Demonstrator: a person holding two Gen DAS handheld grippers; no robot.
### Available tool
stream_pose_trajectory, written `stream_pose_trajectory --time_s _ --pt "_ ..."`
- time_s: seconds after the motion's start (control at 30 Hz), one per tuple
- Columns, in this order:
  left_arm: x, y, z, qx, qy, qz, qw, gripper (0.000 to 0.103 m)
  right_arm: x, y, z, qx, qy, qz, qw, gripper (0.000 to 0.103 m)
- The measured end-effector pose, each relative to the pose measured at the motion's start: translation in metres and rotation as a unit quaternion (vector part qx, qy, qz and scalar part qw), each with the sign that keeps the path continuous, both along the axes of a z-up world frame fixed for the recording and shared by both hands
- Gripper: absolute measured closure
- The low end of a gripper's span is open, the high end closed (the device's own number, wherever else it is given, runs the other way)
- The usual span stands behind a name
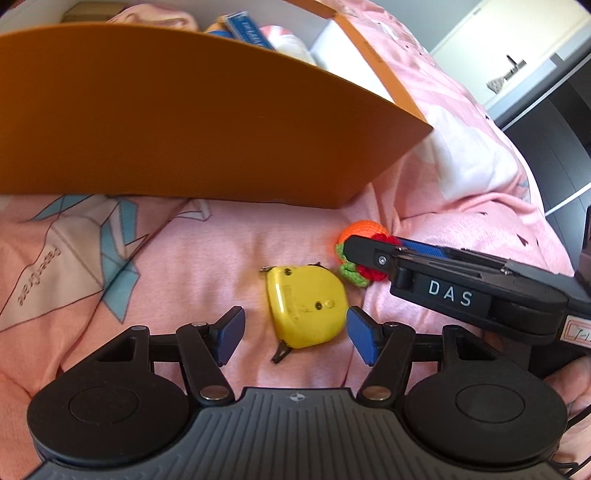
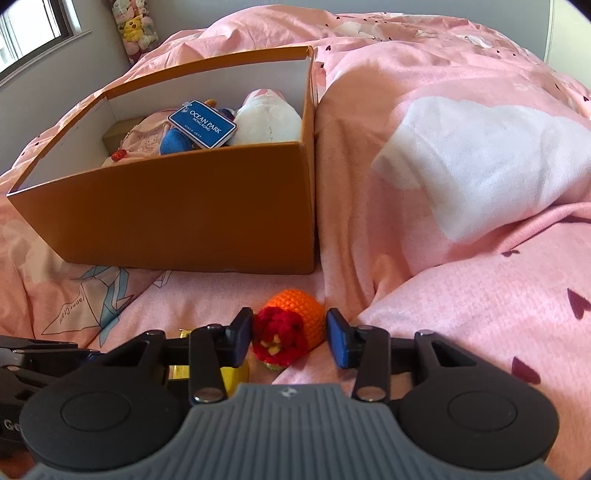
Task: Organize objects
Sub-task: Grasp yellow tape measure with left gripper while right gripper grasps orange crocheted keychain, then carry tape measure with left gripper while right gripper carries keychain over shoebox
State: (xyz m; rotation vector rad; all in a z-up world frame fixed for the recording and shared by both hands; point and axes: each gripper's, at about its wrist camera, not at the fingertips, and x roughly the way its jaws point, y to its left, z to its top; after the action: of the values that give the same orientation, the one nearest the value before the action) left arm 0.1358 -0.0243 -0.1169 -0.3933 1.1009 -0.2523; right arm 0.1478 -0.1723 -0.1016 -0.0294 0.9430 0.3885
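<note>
Tongs first: the left gripper (image 1: 295, 334) stands with its blue pads wide apart, one on each side of a yellow tape measure (image 1: 304, 308) that lies flat on the pink duvet (image 1: 207, 258); neither pad touches it. The right gripper (image 2: 290, 338) straddles a crocheted orange toy (image 2: 295, 314) with a red flower on its near face. Its left pad (image 2: 242, 338) sits right against the flower, while its right pad (image 2: 338, 341) shows a thin gap to the orange yarn, so the jaws are not clamped on it. In the left wrist view the right gripper (image 1: 347, 248) comes in from the right, its finger lying over the toy (image 1: 360, 230), which rests just beyond and to the right of the tape measure.

Past both objects stands an open orange box (image 2: 184, 206) with a white inside, set on the duvet. It holds soft toys: a white plush (image 2: 267, 122), a blue one bearing a blue "Ocean Park" tag (image 2: 202, 123), and something pink to their left. To the right of the box the duvet rises in folds with a white patch (image 2: 476, 155). Far back by the window, more plush toys (image 2: 135, 26) pile in the corner.
</note>
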Motion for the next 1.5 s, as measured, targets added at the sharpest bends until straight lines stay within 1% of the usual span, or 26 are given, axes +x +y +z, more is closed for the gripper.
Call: stream_pose_trajectory --time_s 0.13,0.37,0.4,0.47,0.5,0.53,0.73,0.87,0.97,1.23,1.37,1.5 --pt "0.007 -0.013 0.0 0.016 0.003 -0.014 0.9998 0.03 -0.002 -0.009 0.005 0.025 -0.001 -0.009 1.0 0.058" --pt "0.017 -0.03 -0.004 0.058 0.016 -0.019 0.998 0.031 -0.002 -0.019 0.007 0.049 0.004 -0.016 0.999 0.058" --pt "0.018 -0.031 -0.005 0.062 0.017 -0.019 0.9977 0.032 -0.001 -0.018 0.007 0.05 0.004 -0.015 0.999 0.058" --pt "0.019 -0.031 -0.007 0.068 0.019 -0.017 0.9974 0.039 -0.001 -0.018 0.006 0.051 0.004 -0.014 0.999 0.058" --pt "0.019 -0.029 -0.007 0.069 0.02 -0.013 0.9973 0.04 0.0 -0.018 0.006 0.051 0.004 -0.014 0.999 0.058" --pt "0.019 -0.027 -0.008 0.061 0.02 -0.011 0.9979 0.044 0.0 -0.018 0.006 0.051 0.003 -0.014 0.999 0.058" --pt "0.013 -0.018 -0.006 0.045 0.012 0.0 0.9989 0.045 -0.004 -0.019 0.01 0.051 -0.003 -0.011 0.999 0.058" --pt "0.005 -0.007 0.001 0.038 0.002 0.011 0.9992 0.045 -0.009 -0.018 0.017 0.044 -0.016 -0.007 0.999 0.058" --pt "-0.002 -0.001 0.014 0.033 -0.016 0.02 0.9991 0.045 -0.014 -0.017 0.028 0.042 -0.036 -0.004 0.998 0.058" --pt "-0.016 0.01 0.064 0.016 -0.083 0.026 0.9961 0.045 -0.026 -0.023 0.072 0.051 -0.098 0.002 0.994 0.058" --pt "-0.018 0.016 0.087 -0.005 -0.114 0.034 0.9929 0.045 -0.024 -0.023 0.096 0.053 -0.129 0.017 0.99 0.058" --pt "-0.016 0.026 0.111 0.001 -0.146 0.041 0.9884 0.045 -0.019 -0.016 0.114 0.039 -0.158 0.043 0.986 0.058"
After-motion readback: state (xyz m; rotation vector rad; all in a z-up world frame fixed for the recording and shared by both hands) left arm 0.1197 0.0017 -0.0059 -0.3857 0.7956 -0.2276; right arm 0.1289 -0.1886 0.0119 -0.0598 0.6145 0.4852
